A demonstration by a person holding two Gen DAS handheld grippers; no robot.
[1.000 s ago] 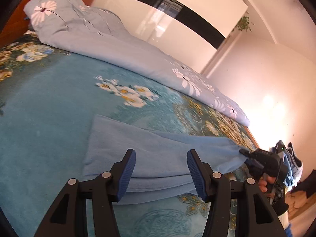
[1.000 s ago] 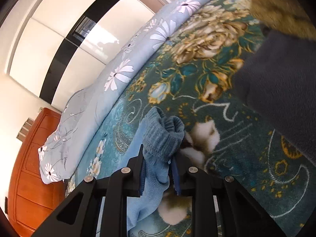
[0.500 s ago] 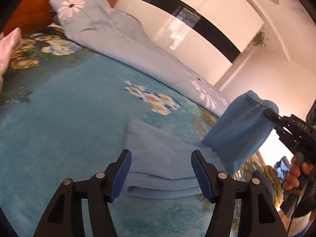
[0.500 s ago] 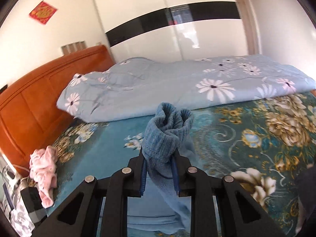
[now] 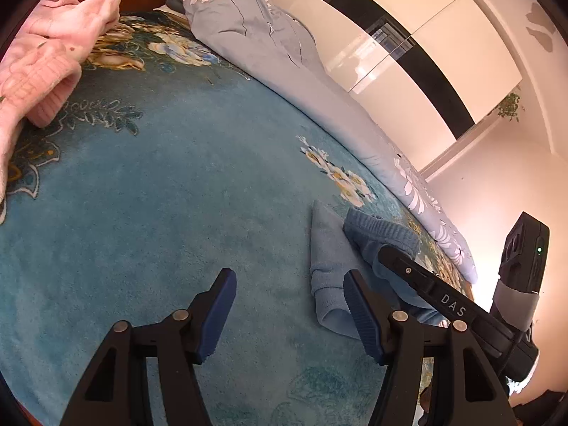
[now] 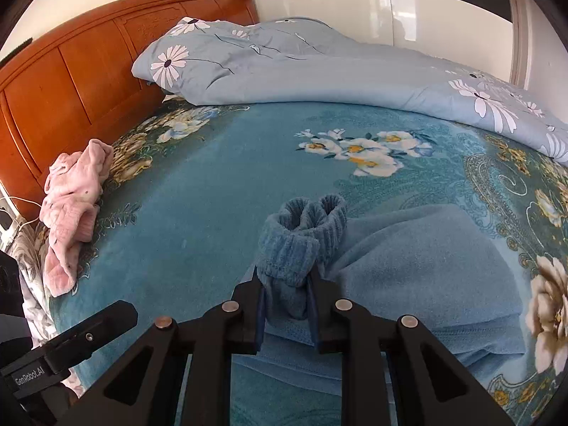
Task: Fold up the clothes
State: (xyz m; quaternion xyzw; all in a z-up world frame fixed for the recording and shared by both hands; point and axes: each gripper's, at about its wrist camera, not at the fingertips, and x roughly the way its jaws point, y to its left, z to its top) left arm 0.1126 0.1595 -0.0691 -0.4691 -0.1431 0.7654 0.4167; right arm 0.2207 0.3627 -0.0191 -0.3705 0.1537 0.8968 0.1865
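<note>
Right gripper (image 6: 285, 300) pinches the soft blue knitted garment's (image 6: 426, 259) ribbed cuff, mid-fold; left gripper (image 5: 287, 314) gapes empty; crumpled pink fleece garment (image 6: 72, 206) far left looks unfolded.

On the teal floral bedspread (image 6: 220, 184) the folded blue knit garment (image 6: 426, 259) lies right; the crumpled pink garment (image 6: 71, 206) lies left by the wooden headboard (image 6: 71, 67); the pale flowered duvet (image 6: 319, 67) lies behind.

Floral quilt (image 6: 319, 67) against wooden headboard (image 6: 71, 71).

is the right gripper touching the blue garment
Touching: in the right wrist view the right gripper has its fingers shut on the blue garment's ribbed cuff.
</note>
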